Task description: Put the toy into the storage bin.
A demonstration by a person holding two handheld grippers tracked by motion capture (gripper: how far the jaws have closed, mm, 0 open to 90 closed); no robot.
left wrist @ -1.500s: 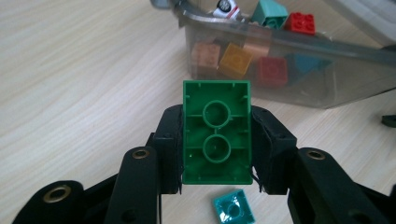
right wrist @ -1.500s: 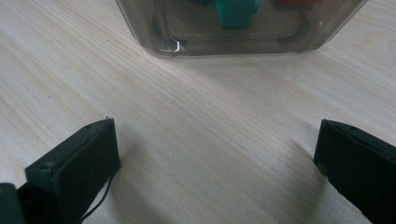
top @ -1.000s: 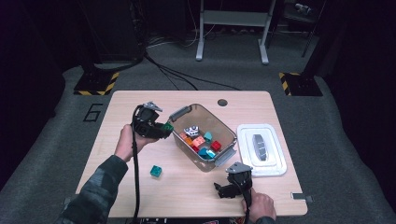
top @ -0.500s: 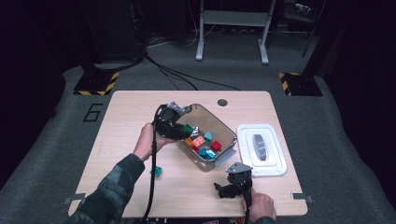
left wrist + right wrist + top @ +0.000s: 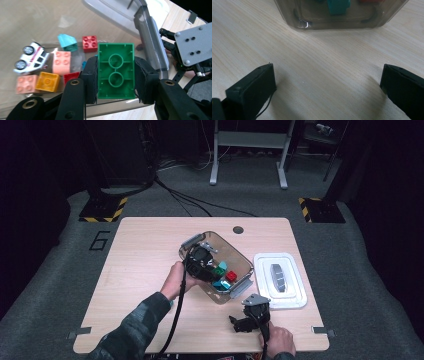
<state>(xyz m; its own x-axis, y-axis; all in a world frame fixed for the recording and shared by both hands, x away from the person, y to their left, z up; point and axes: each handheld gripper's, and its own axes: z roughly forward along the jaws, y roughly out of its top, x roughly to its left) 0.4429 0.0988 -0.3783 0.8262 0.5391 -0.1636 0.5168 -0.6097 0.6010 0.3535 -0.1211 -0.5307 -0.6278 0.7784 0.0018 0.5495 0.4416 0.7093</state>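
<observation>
A: What is held by the left tool (image 5: 115, 75)?

B: A green brick (image 5: 116, 70) is clamped between its two jaws, hollow underside turned to the camera, with two round tubes seen inside it. The tool is held over the clear bin (image 5: 240, 257), as seen from the high view.

A: What is seen beyond that tool?

B: Below and past the brick, inside the bin, a red brick (image 5: 89, 43) and a teal piece (image 5: 67, 40) are seen lying just beside each other. To the tool's left a pink brick (image 5: 61, 62) is found, with a white toy car (image 5: 31, 56) farther left, and an orange brick (image 5: 47, 81) beside a second pink brick (image 5: 25, 84). The bin wall (image 5: 150, 42) is seen rising to the tool's right.

A: And the right tool (image 5: 328, 85)?

B: Its jaws are spread wide, and nothing is held between them. It is rested low on the wooden surface (image 5: 317, 60), with the bin's near corner straight ahead of it and apart from the jaws. A teal brick (image 5: 338, 6) is made out through that wall.

A: Anything to the right tool's far side?

B: A white lid (image 5: 279, 280) is laid flat on the surface, just beside the bin.
</observation>
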